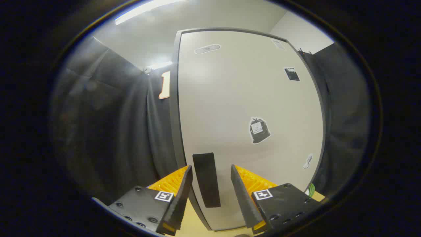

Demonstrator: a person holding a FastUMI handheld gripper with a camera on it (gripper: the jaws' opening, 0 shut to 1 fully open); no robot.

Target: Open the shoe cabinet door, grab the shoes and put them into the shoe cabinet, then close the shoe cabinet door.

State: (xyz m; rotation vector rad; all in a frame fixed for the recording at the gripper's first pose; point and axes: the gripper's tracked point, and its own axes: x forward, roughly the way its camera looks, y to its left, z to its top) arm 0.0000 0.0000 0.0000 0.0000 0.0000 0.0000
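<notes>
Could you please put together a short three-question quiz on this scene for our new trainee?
1. True or false: the gripper has its fingers closed on the black handle.
2. The cabinet door is: A) shut, B) wide open, C) taken off.
3. Fill in: the handle stands ____ the two fingers.

Key:
1. False; the fingers are open, either side of it, not pressing.
2. A.
3. Between.
</notes>
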